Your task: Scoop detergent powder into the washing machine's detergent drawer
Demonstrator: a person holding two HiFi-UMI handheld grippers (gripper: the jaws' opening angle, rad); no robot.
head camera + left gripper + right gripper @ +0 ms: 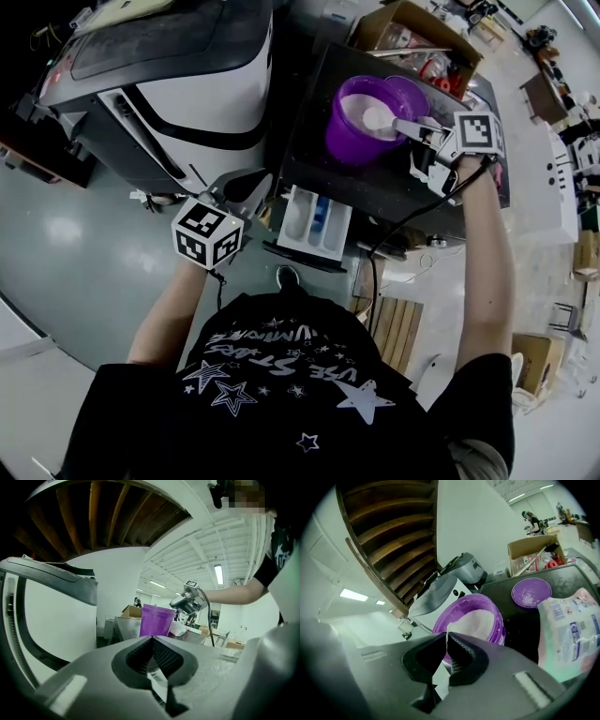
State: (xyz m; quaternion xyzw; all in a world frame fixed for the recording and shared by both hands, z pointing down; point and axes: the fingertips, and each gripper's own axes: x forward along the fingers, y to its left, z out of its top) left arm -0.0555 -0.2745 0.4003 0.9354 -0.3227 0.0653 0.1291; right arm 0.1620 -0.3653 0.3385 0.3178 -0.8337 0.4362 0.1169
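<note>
Centrally, purple tub (349, 131), scoop (380, 117) inside, on dark countertop (375, 187); grey floor (84, 262).

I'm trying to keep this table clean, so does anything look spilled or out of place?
Only a little. The round purple plastic lid lies on the dark table beyond the purple tub of white powder, and it is speckled with white grains. I can make out no powder on the table itself.
</note>
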